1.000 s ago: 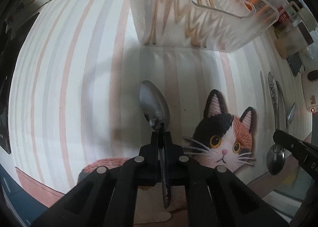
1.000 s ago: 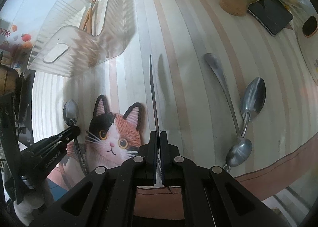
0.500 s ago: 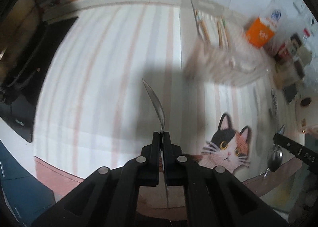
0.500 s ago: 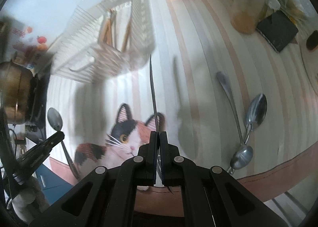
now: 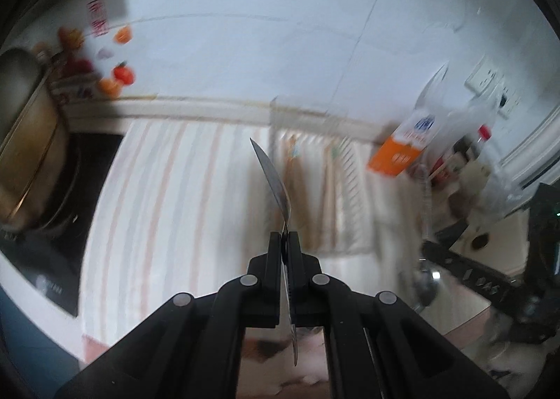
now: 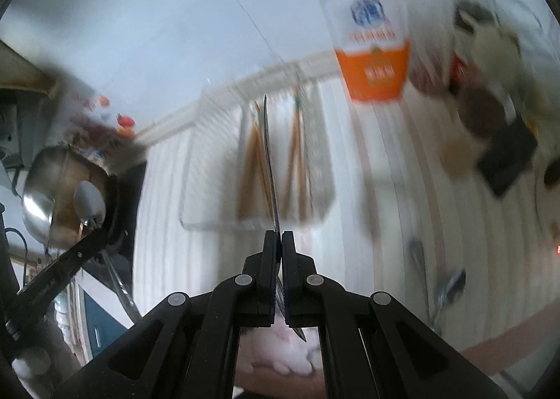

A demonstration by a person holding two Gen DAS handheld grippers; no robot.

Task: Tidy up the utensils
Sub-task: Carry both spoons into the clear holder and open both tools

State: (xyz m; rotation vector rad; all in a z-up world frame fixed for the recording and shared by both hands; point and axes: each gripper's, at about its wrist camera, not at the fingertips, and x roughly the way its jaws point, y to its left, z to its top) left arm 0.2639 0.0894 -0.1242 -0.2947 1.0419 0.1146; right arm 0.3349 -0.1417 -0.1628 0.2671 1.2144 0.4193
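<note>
My left tongs clamp a spoon, bowl edge-on. My right tongs clamp a second utensil, edge-on, before the blurred clear tray.

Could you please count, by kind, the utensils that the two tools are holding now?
Shiny silver metal spoon, in the left tool: 1
Thin silver metal utensil seen edge-on, kind unclear, in the right tool: 1
Total: 2

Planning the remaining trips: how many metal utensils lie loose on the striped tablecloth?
2: both blurred, at the right wrist view's lower right, a silver metal utensil and a second silver metal utensil beside it. More may be hidden by the jaws.
</note>
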